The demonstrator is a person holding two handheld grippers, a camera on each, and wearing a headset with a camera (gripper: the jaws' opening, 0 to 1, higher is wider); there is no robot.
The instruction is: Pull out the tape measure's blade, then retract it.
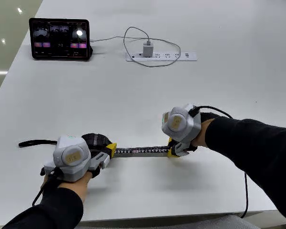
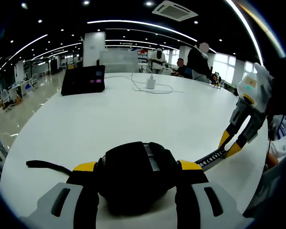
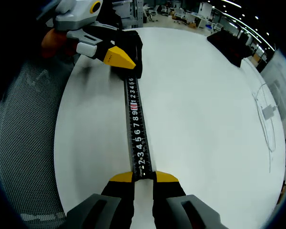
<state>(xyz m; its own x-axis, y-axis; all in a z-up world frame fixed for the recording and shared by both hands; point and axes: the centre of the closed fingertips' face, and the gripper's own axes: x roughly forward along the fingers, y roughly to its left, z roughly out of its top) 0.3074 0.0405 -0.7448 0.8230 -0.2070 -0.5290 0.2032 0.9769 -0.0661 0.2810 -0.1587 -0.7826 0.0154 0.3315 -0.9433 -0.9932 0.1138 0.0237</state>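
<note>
A black tape measure case (image 1: 97, 141) lies on the white table (image 1: 148, 95) near the front edge, and my left gripper (image 1: 107, 151) is shut around it. In the left gripper view the case (image 2: 136, 174) sits between the yellow-tipped fingers (image 2: 86, 167). Its dark numbered blade (image 1: 142, 150) runs out to the right, flat along the table. My right gripper (image 1: 172, 151) is shut on the blade's end. The right gripper view has the blade (image 3: 136, 129) leading from its yellow tips (image 3: 143, 177) up to the case (image 3: 128, 47). A black wrist strap (image 1: 35, 142) trails left from the case.
A dark tablet (image 1: 60, 38) stands at the far left of the table. A white power strip (image 1: 162, 56) with a charger and looped cable (image 1: 148, 47) lies at the far middle. People stand beyond the table (image 2: 200, 59) in the left gripper view.
</note>
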